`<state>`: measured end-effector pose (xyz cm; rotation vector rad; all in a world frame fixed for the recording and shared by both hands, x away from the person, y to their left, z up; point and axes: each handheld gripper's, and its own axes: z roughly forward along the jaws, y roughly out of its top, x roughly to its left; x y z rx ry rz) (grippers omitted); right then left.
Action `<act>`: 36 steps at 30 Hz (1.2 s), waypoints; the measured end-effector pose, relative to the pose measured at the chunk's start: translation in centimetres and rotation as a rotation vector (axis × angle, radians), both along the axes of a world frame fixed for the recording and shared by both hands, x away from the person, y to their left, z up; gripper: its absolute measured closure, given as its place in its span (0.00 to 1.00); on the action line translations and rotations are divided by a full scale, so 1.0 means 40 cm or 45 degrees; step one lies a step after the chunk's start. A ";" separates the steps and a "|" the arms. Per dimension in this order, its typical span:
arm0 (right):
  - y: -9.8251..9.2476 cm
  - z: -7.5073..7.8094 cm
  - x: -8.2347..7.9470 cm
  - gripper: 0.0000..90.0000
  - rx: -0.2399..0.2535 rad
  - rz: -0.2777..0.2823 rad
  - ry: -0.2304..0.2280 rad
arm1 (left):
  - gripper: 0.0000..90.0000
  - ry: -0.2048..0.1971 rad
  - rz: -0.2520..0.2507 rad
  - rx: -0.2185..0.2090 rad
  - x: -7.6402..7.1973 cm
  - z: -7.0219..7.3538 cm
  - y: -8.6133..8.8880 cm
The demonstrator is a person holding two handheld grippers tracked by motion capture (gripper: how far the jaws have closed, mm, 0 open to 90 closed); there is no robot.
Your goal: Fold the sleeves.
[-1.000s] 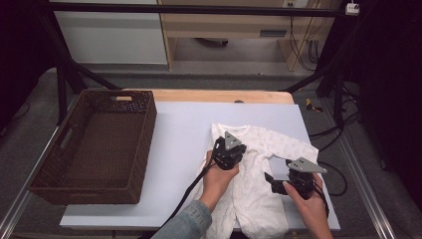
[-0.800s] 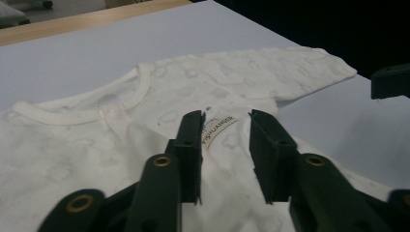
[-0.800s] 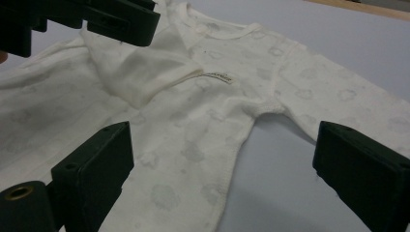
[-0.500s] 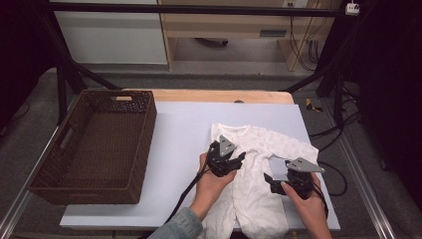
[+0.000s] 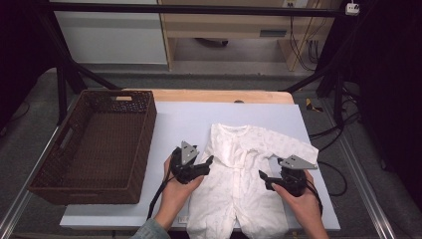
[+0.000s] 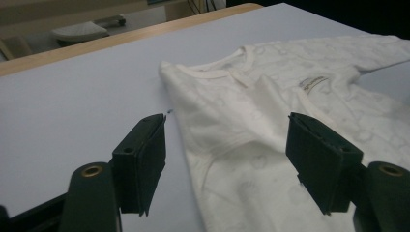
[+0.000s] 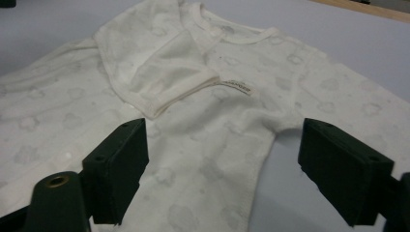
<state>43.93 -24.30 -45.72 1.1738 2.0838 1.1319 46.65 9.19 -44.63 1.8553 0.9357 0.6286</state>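
Observation:
A white baby sleepsuit [image 5: 244, 169] lies flat on the pale blue table top [image 5: 189, 119], its left sleeve folded over the chest [image 7: 169, 72]. My left gripper [image 5: 206, 164] is at the suit's left edge. Its jaws have just been opening and stand open; in the left gripper view [image 6: 227, 125] they straddle the side seam of the suit [image 6: 251, 96] without pressing on it. My right gripper [image 5: 266, 180] hovers by the right armpit. Its jaws have just been closing a little but remain open [image 7: 222, 130], with the cloth beneath them.
A dark brown wicker basket [image 5: 148, 134] stands on the left of the table. The wooden table edge [image 5: 219, 95] runs along the back. Cables trail on the floor at the right [image 5: 331, 169]. Bare table top lies between basket and suit.
My left gripper has moved left and nearer from the suit's chest to its left edge, and its jaws have opened. The right gripper has stayed in place.

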 end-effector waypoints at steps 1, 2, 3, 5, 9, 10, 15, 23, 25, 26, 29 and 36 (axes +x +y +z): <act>0.004 0.002 0.006 0.23 0.004 0.005 0.000 | 0.33 -0.004 0.005 -0.003 -0.005 -0.005 0.012; 0.009 0.005 0.013 0.27 0.004 0.007 0.001 | 0.33 -0.015 0.017 -0.007 -0.008 -0.009 0.024; 0.016 0.007 0.021 0.32 0.007 0.011 0.002 | 0.33 -0.021 0.025 -0.002 -0.009 -0.012 0.032; 0.032 0.011 0.040 0.39 -0.009 0.031 0.007 | 0.32 -0.036 0.053 0.009 -0.006 -0.016 0.048; 0.074 0.011 0.082 0.52 -0.049 0.054 0.052 | 0.28 -0.051 0.086 0.006 -0.003 -0.026 0.077; 0.081 0.011 0.097 0.54 -0.044 0.060 0.068 | 0.27 -0.046 0.078 0.011 -0.003 -0.029 0.082; 0.111 -0.004 0.177 0.61 -0.060 0.047 0.154 | 0.26 -0.004 0.044 -0.011 -0.001 -0.041 0.104; 0.129 -0.041 0.246 0.62 0.035 0.009 0.250 | 0.26 -0.010 0.043 -0.050 -0.003 -0.025 0.118; 0.133 -0.048 0.254 0.62 0.041 0.001 0.265 | 0.27 -0.016 0.054 -0.058 -0.002 -0.023 0.124; 0.135 -0.051 0.256 0.63 0.041 0.004 0.268 | 0.27 -0.015 0.056 -0.058 -0.002 -0.022 0.126; 0.146 -0.055 0.260 0.68 0.025 0.014 0.278 | 0.27 -0.014 0.057 -0.062 -0.001 -0.020 0.130; 0.163 -0.056 0.250 0.92 -0.029 0.027 0.251 | 0.28 -0.012 0.066 -0.068 0.001 -0.020 0.135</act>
